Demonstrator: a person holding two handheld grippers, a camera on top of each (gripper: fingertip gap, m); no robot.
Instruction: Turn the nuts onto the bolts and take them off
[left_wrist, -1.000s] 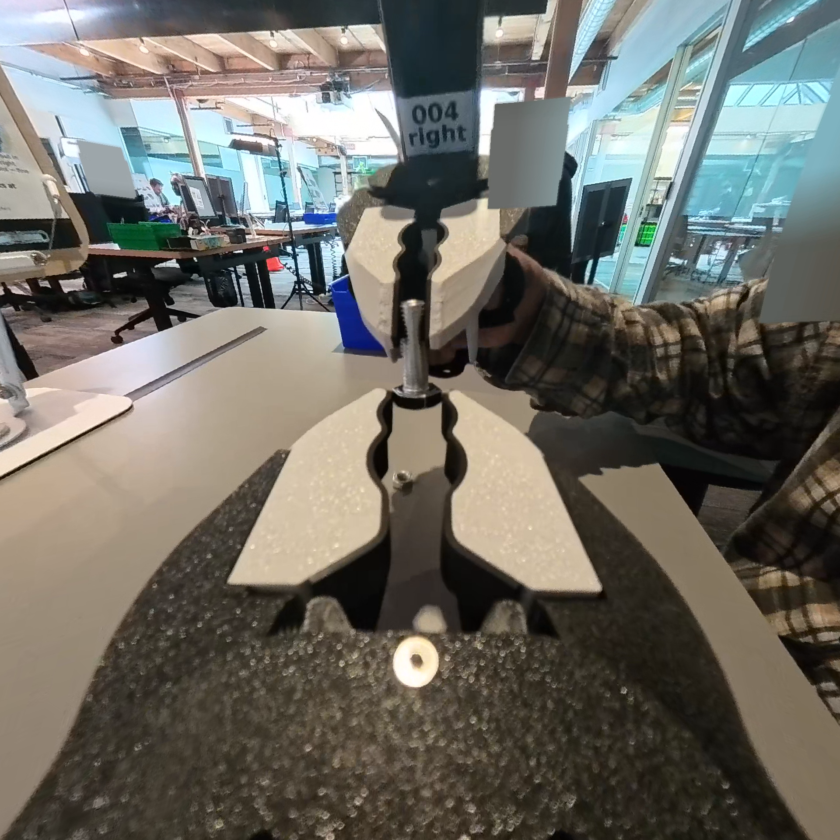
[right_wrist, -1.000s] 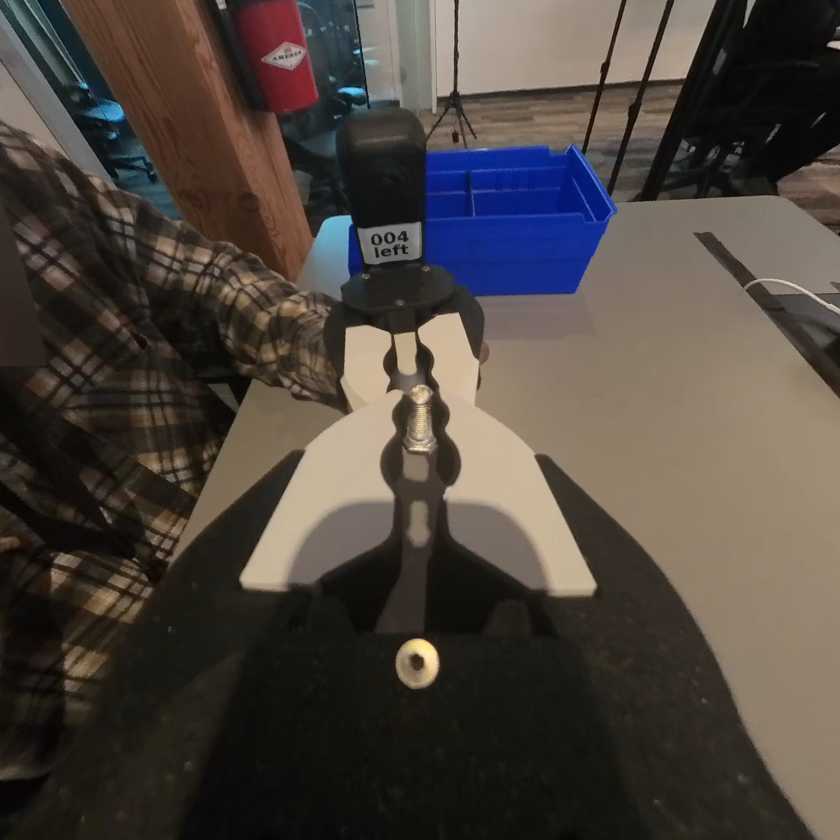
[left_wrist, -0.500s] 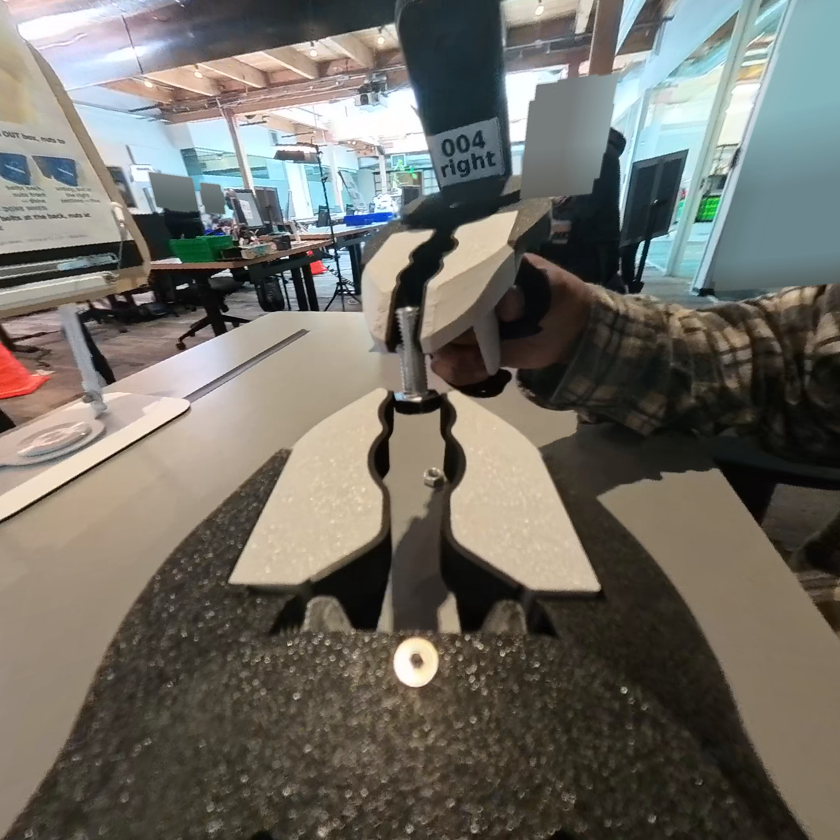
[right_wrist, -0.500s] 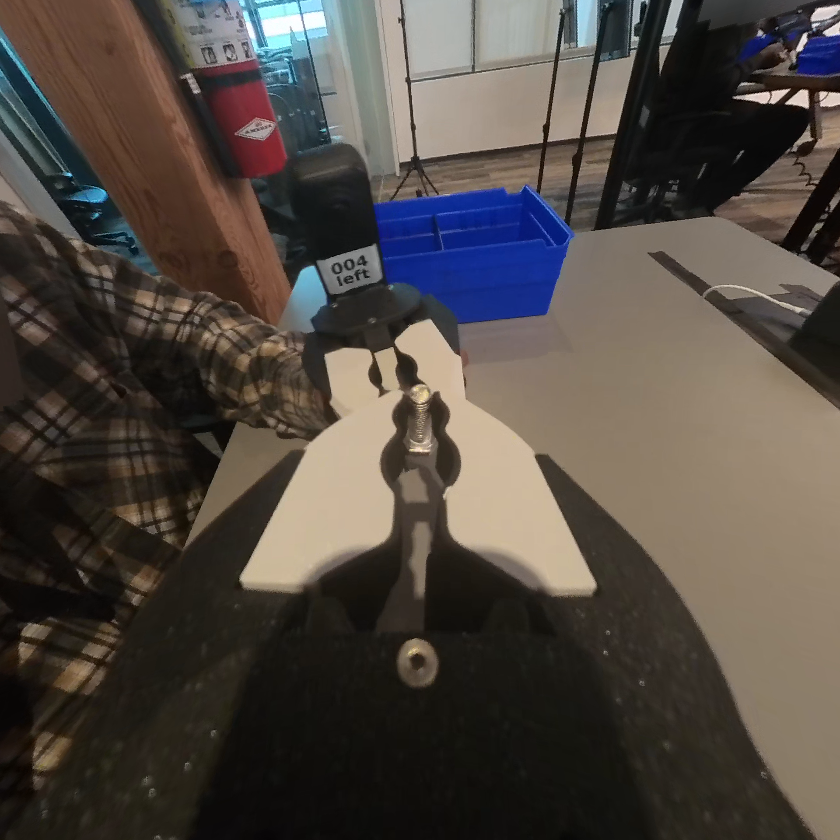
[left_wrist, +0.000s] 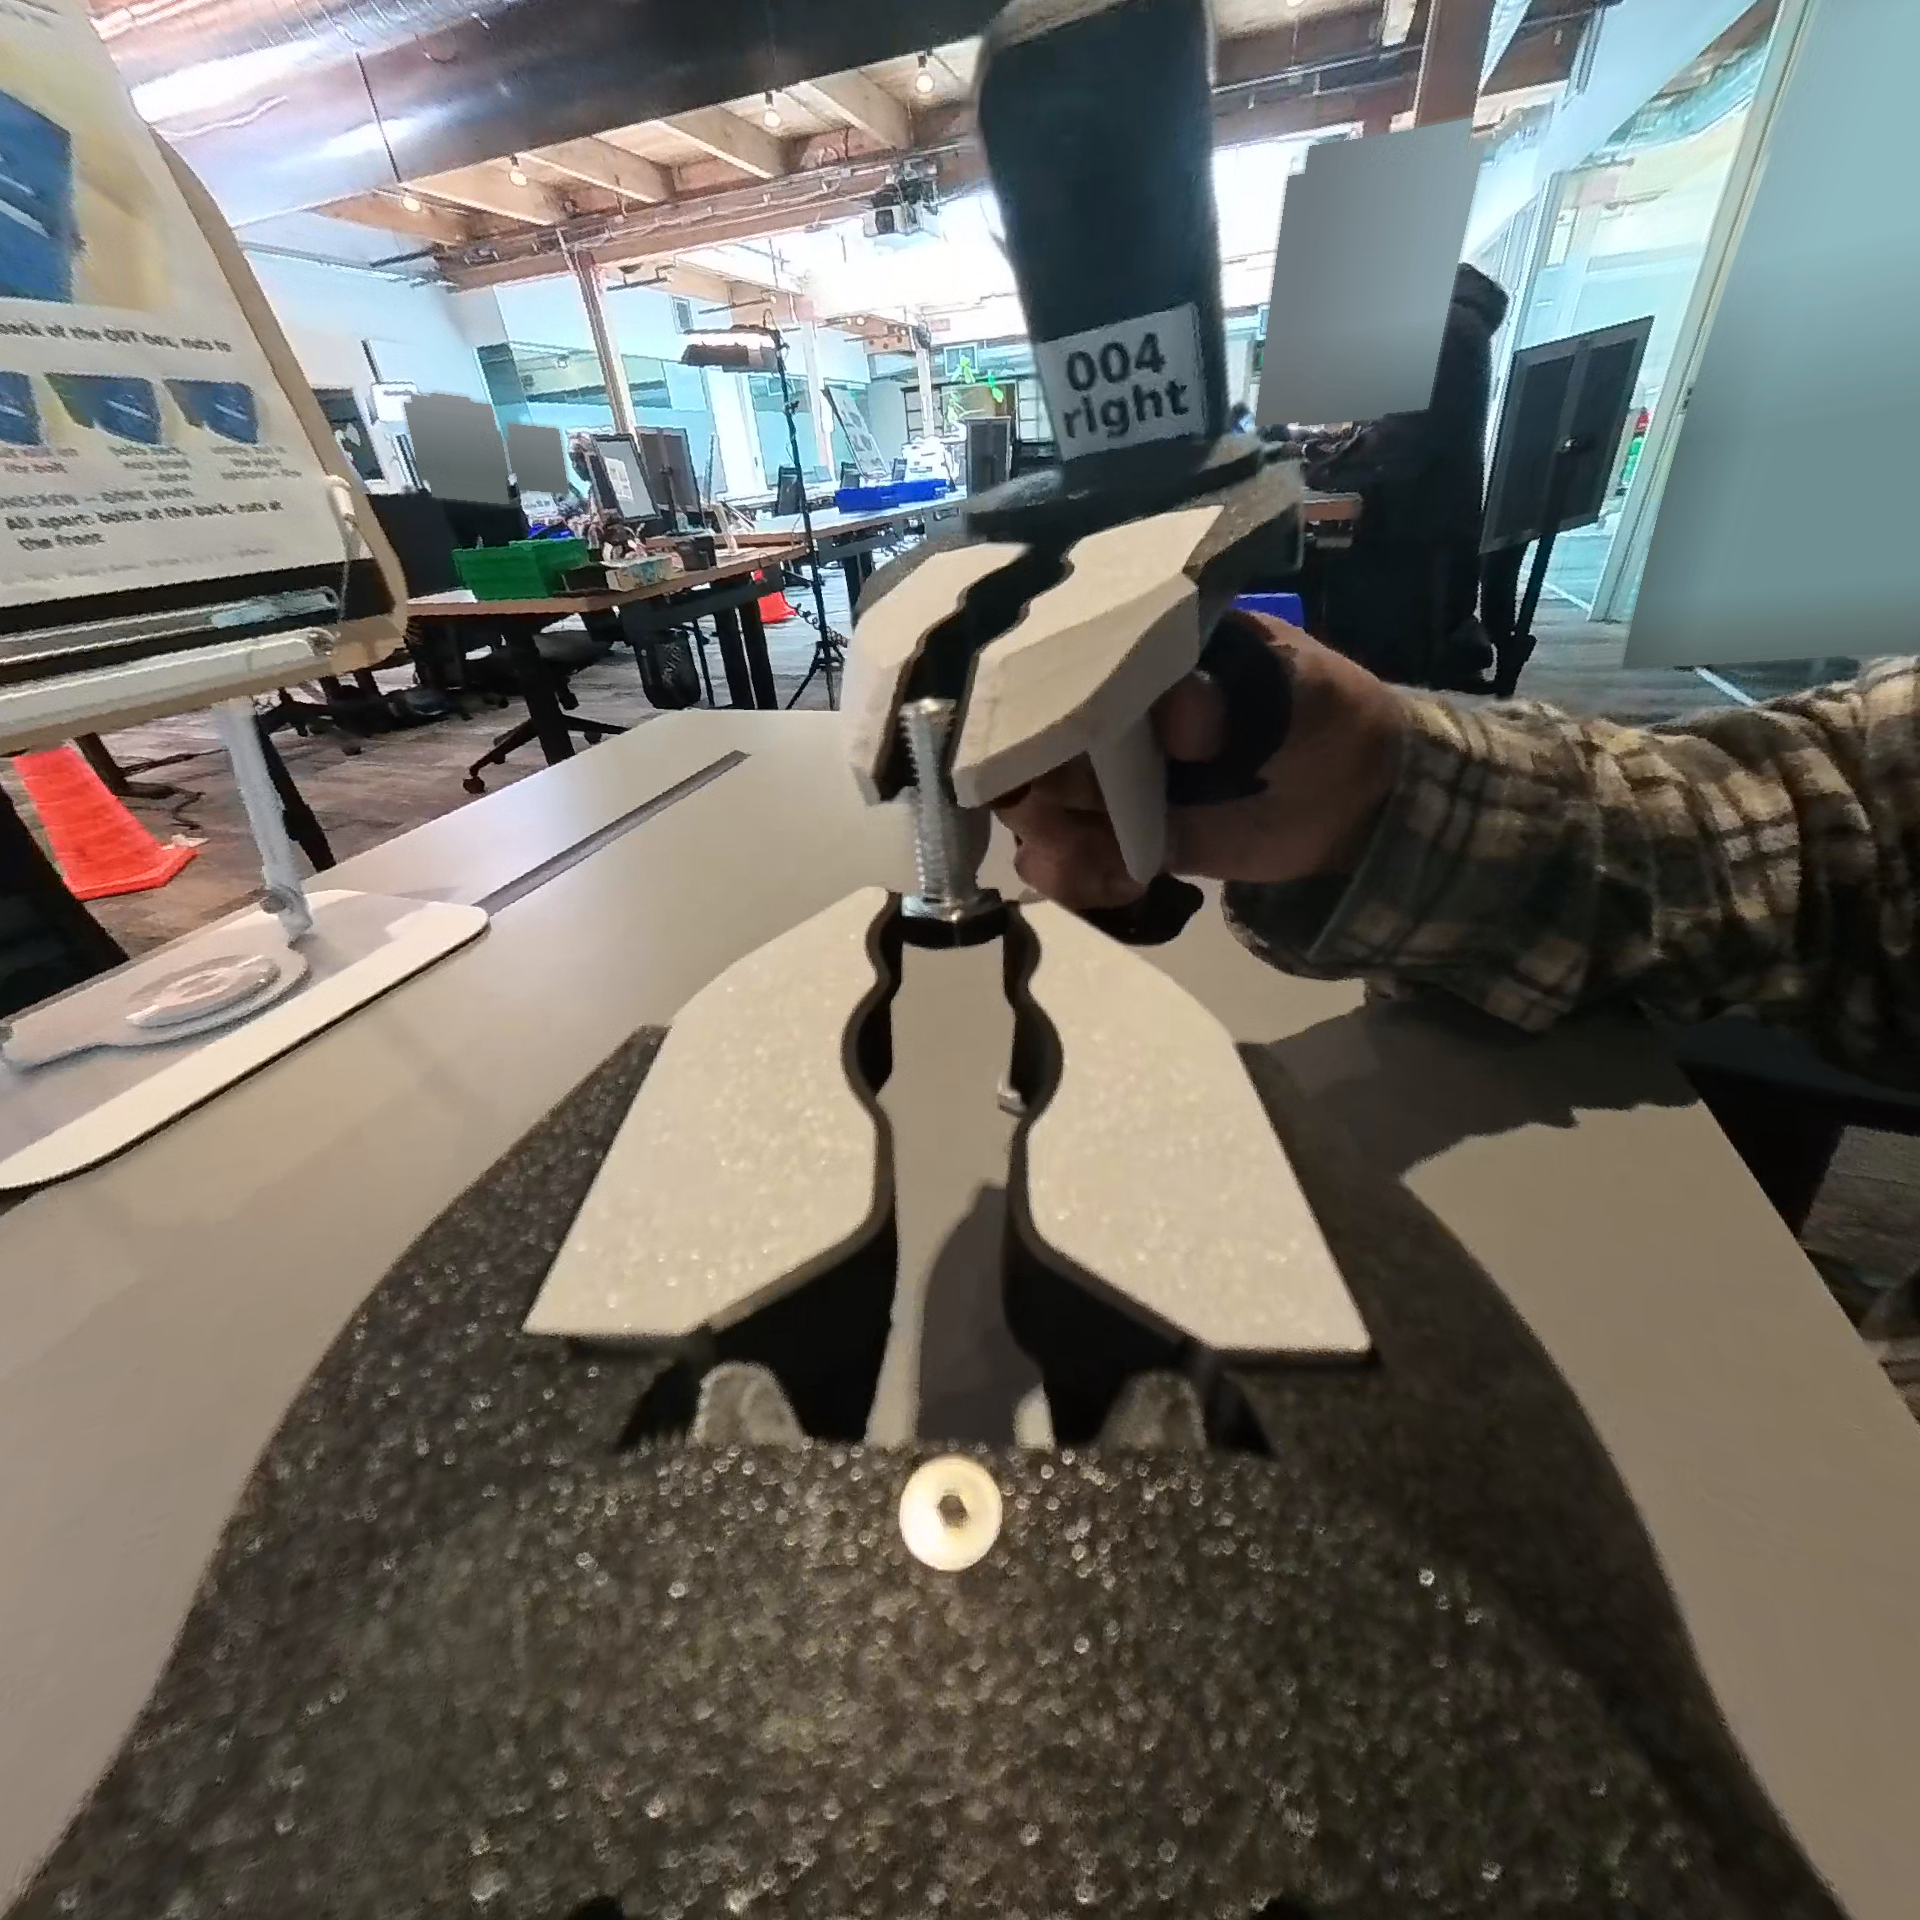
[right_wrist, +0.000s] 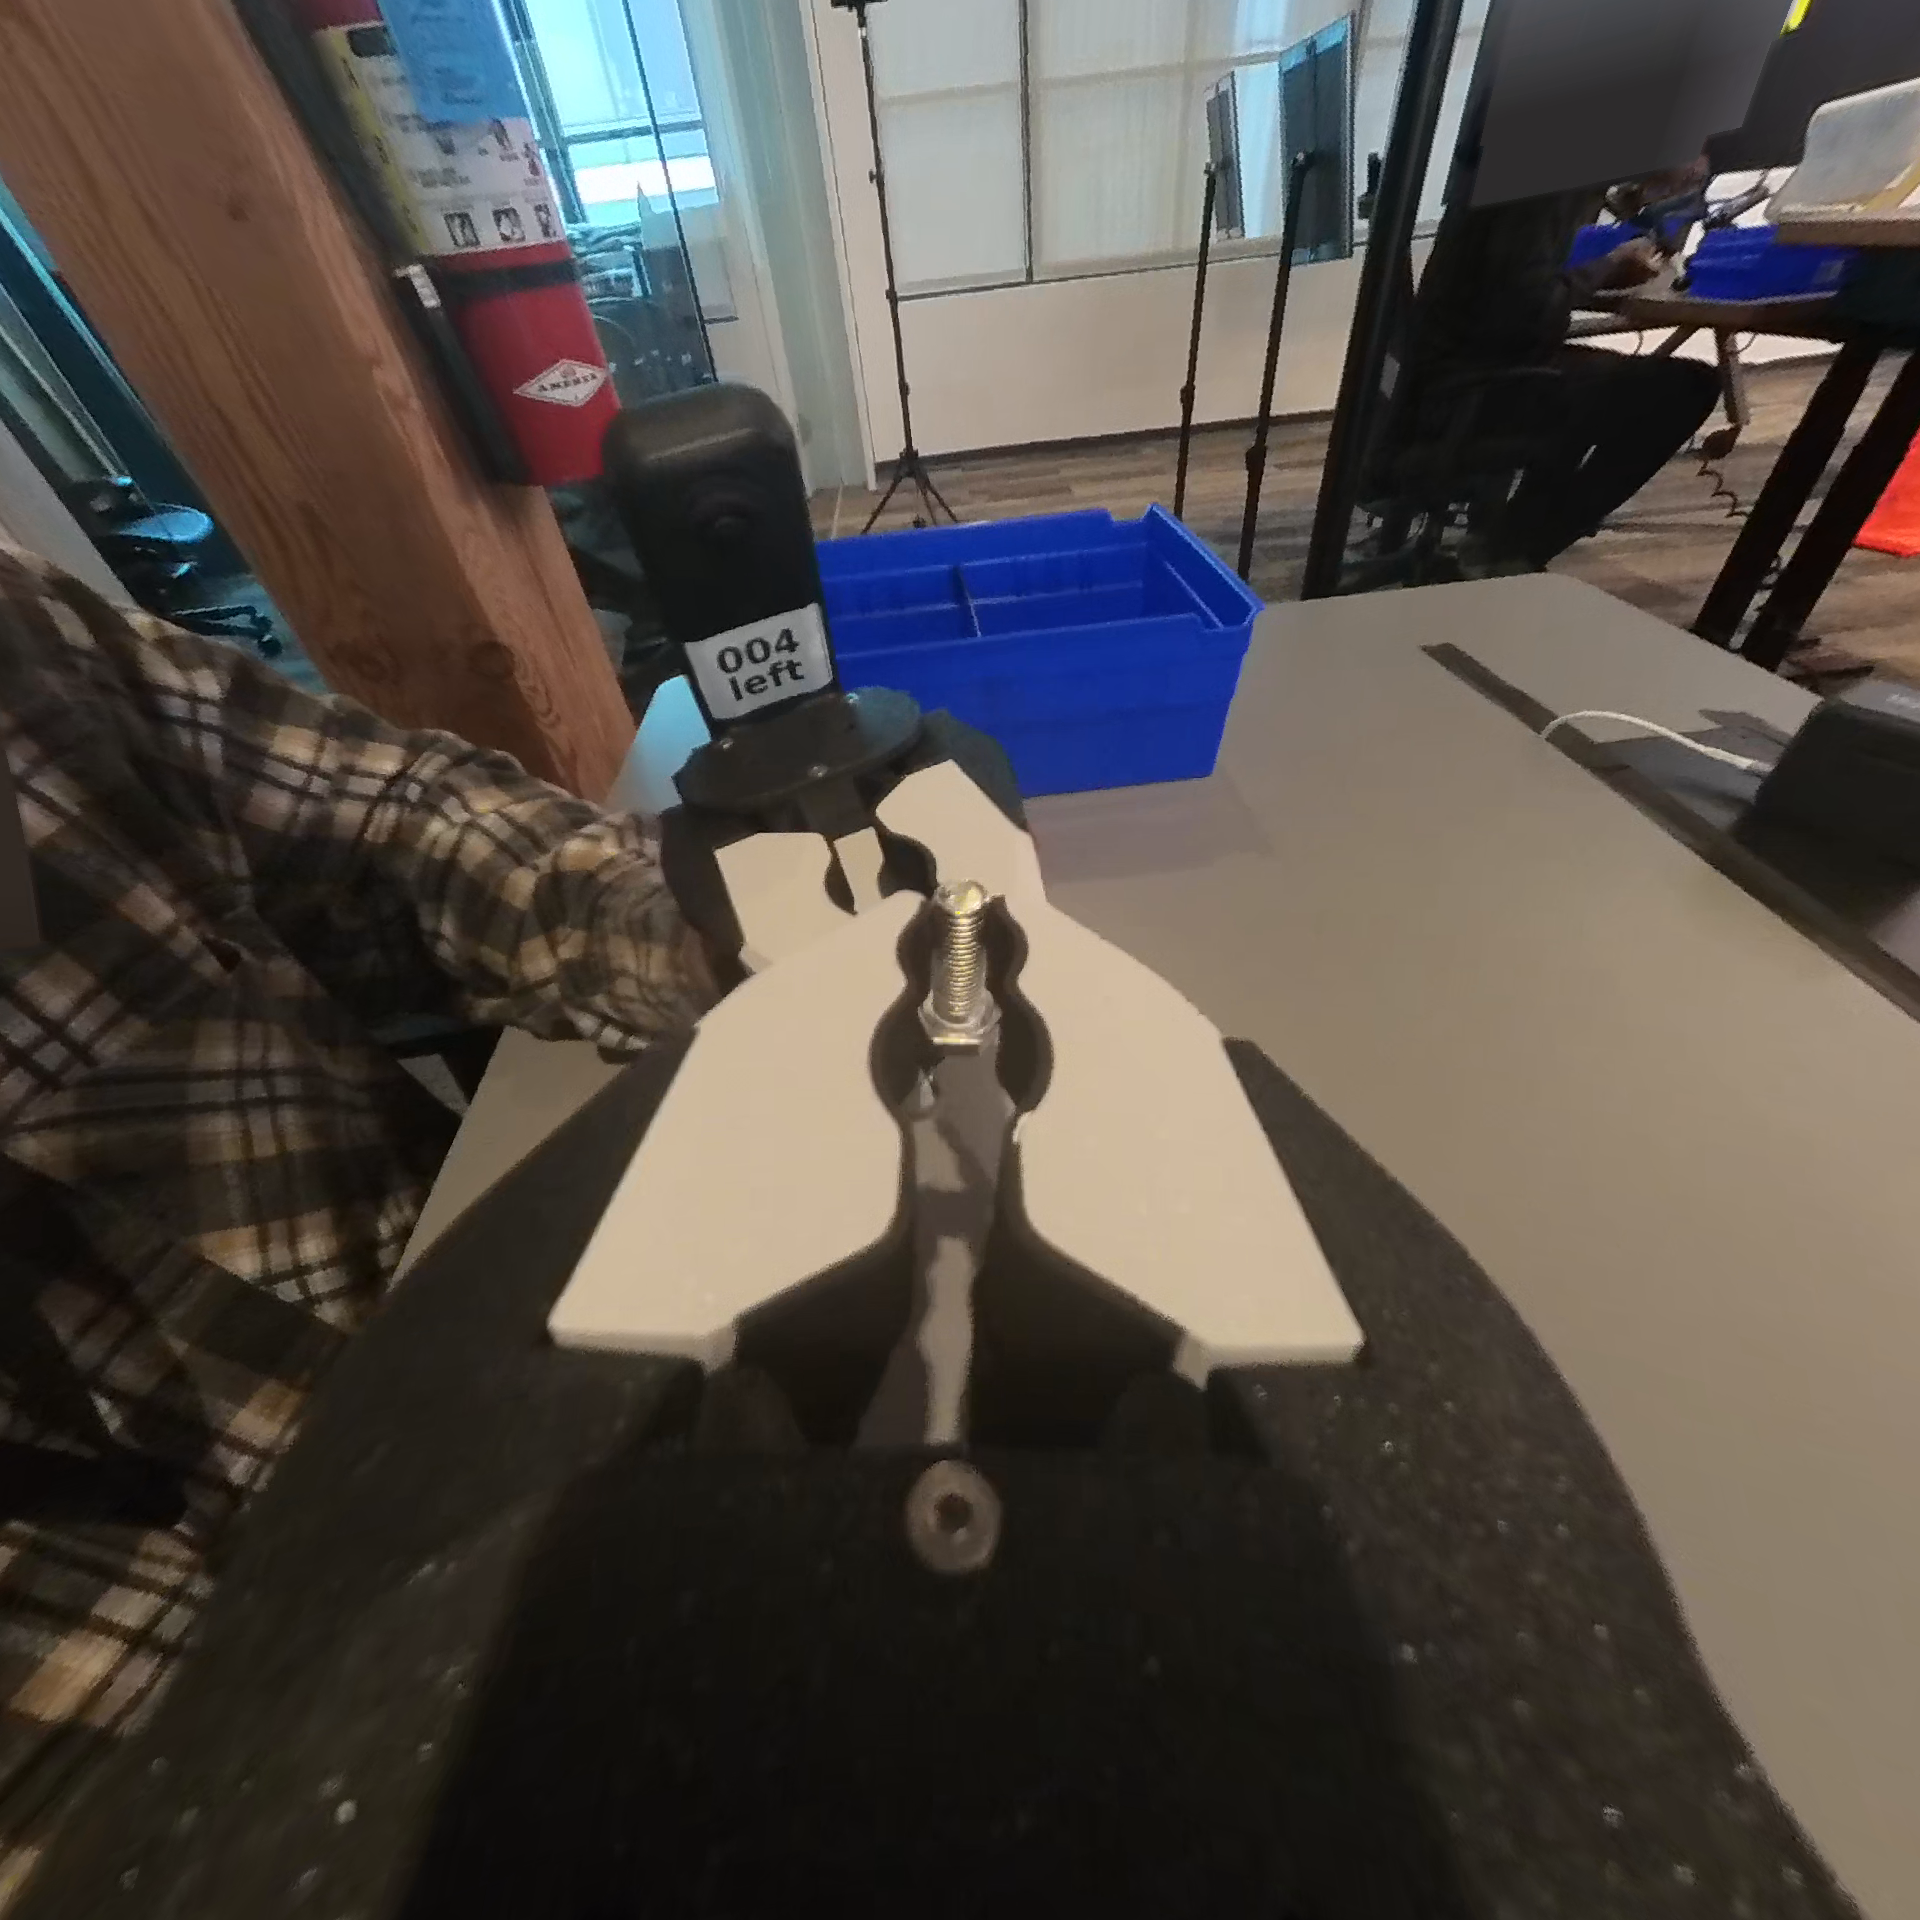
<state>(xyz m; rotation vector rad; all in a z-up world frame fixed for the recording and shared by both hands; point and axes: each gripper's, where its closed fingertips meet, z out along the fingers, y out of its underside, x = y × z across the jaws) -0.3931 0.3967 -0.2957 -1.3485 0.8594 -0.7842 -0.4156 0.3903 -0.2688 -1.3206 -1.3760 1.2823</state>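
Observation:
A silver bolt (left_wrist: 933, 821) stands upright between the two grippers above the grey table (right_wrist: 1455, 1039). My left gripper (left_wrist: 945, 920) is shut at its tips on the nut (left_wrist: 948, 911) at the bolt's lower end. My right gripper (left_wrist: 920, 769) comes from above, tilted, and is shut on the bolt's upper part. In the right wrist view the bolt (right_wrist: 954, 961) lies in the recess between my right gripper's (right_wrist: 961, 914) fingers, with a hex piece (right_wrist: 958, 1029) at its inner end. The left gripper's fingers (right_wrist: 790, 873) show just behind, tips hidden.
A loose nut (left_wrist: 1008, 1096) lies on the table under my left fingers. A blue divided bin (right_wrist: 1039, 665) stands at the table's far edge. A sign stand with a flat white base (left_wrist: 208, 997) is at the left. A black box with a white cable (right_wrist: 1829, 790) is at the right. The grippers are tip to tip, or close to it.
My right gripper has tilted over to one side and lifted slightly while staying shut on the bolt. My left gripper has kept its hold on the nut. Both views have swung round.

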